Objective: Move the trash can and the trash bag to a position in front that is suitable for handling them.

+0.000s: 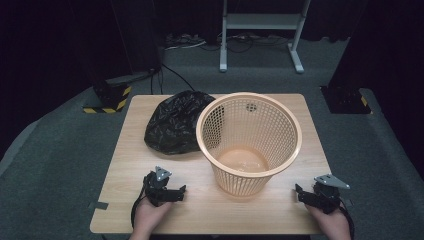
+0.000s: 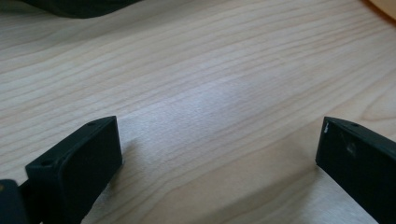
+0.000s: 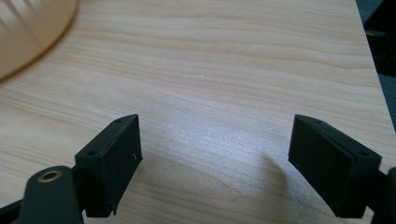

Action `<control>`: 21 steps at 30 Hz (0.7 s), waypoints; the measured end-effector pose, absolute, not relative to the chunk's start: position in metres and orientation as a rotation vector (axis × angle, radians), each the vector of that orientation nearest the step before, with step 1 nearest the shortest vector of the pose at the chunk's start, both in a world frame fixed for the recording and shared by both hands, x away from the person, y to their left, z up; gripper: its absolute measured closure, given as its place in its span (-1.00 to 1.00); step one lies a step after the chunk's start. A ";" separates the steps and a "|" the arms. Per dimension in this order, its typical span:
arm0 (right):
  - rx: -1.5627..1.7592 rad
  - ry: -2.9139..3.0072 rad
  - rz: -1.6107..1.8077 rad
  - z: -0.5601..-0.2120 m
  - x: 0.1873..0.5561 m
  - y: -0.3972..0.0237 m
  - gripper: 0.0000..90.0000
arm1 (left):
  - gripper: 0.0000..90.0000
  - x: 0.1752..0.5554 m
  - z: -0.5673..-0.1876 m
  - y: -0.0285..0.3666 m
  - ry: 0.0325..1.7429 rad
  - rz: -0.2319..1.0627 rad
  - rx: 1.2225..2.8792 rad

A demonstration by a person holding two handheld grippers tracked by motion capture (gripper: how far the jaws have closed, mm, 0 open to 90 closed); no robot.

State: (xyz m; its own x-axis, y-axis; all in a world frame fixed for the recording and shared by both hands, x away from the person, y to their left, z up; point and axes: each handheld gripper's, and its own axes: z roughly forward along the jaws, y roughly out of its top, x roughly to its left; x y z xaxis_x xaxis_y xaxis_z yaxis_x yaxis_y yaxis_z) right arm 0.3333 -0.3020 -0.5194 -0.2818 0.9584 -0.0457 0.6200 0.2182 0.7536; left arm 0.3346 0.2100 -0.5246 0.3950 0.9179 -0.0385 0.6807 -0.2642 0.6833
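Observation:
An orange mesh wastebasket (image 1: 249,142) stands upright in the middle of the wooden table (image 1: 125,165). A crumpled black plastic bag (image 1: 175,122) lies just left of it, touching its rim. My left gripper (image 1: 176,193) rests near the front left of the table, held by a hand, jaws wide apart with bare wood between them (image 2: 219,140). My right gripper (image 1: 299,192) sits at the front right, just beyond the basket's base, also open over bare wood (image 3: 215,140). The basket's edge (image 3: 32,32) shows at the upper left of the right gripper view.
The table's right edge (image 3: 373,70) runs close beside the right gripper. Dark carpet surrounds the table. A white metal stand (image 1: 260,30) and black posts with hazard-striped bases (image 1: 107,102) stand behind it.

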 end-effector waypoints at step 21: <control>1.394 1.886 1.069 -0.459 0.357 -0.281 -0.69 | -0.98 0.358 -0.464 0.160 1.183 0.562 1.954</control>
